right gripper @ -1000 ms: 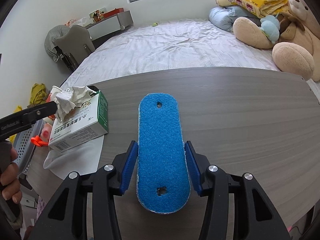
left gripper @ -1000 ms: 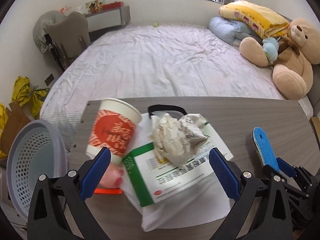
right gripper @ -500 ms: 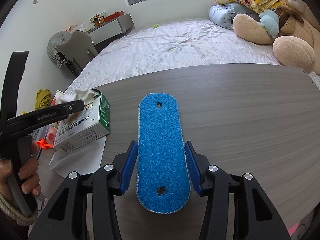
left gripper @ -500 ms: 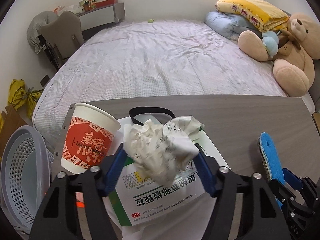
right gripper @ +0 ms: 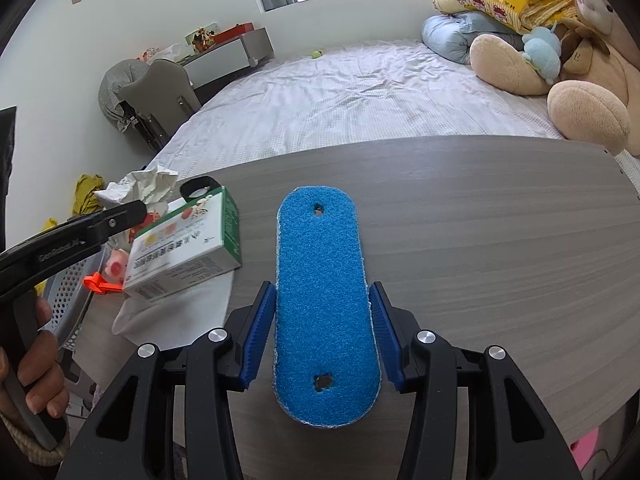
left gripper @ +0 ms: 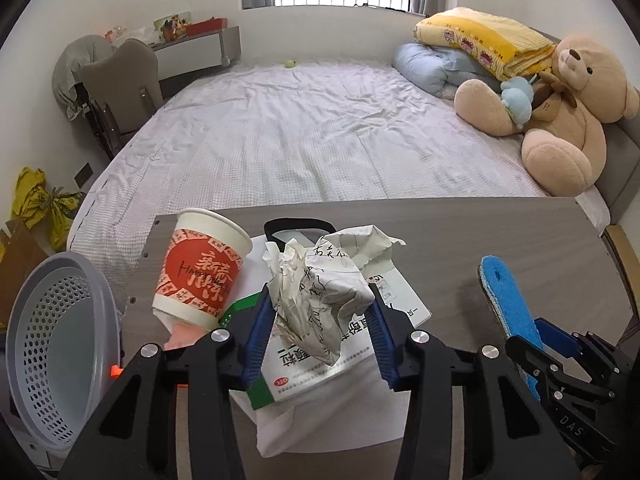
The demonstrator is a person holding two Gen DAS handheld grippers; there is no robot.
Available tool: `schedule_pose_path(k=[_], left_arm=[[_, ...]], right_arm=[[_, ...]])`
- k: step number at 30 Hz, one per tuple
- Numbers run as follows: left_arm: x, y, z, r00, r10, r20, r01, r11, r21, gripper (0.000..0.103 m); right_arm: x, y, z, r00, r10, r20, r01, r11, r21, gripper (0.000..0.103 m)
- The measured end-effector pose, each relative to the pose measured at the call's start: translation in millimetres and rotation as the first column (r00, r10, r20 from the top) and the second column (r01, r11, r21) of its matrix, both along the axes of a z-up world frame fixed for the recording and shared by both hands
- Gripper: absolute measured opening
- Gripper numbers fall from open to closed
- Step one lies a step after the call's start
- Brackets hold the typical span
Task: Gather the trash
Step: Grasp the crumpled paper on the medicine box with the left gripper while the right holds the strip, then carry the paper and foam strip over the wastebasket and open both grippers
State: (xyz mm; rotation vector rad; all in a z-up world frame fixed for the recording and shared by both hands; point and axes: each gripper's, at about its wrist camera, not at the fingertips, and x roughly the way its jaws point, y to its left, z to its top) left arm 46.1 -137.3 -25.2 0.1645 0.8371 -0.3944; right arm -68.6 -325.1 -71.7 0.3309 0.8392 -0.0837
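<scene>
A crumpled paper ball [left gripper: 320,280] sits between the blue pads of my left gripper [left gripper: 318,300], whose jaws are closing and press it on both sides, just above a green and white medicine box [left gripper: 316,364]. The box lies on a white bag [left gripper: 332,420]. A red and white paper cup [left gripper: 200,276] stands left of the box. My right gripper [right gripper: 322,292] is shut on a long blue sponge pad [right gripper: 320,240] held over the table [right gripper: 480,240]. The right wrist view shows the paper ball [right gripper: 140,184] at the far left.
A grey perforated basket [left gripper: 52,340] stands off the table's left edge. An orange clip [right gripper: 100,282] lies beside the box. A bed [left gripper: 320,132] with a teddy bear [left gripper: 560,100] lies beyond the table's far edge. A hand [right gripper: 36,372] grips the left tool's handle.
My left gripper's jaws closed from wide open onto the paper ball and lifted slightly with it. The right gripper and its sponge pad stayed put.
</scene>
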Motion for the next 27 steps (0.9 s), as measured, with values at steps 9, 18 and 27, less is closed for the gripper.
schedule_pose_path(k=[9, 18, 27], left_arm=[[-14.0, 73.0, 22.1, 0.994, 0.098, 0.047, -0.098, 0.995, -0.004, 0.044], [-13.2, 161.9, 16.3, 0.968, 0.247, 0.04, -0.246, 0.969, -0.013, 0.044], [-7.9, 236.7, -1.7, 0.928, 0.372, 0.014, -0.372, 0.928, 0.005, 0.044]], right_arm=[[8.9, 47.2, 44.2, 0.992, 0.1, 0.071, -0.1, 0.995, -0.014, 0.047], [40.6, 136.1, 67.6, 0.953, 0.289, 0.091, -0.285, 0.957, -0.045, 0.047], [77.0, 239.2, 65.7, 0.88, 0.472, 0.06, -0.468, 0.881, -0.064, 0.047]])
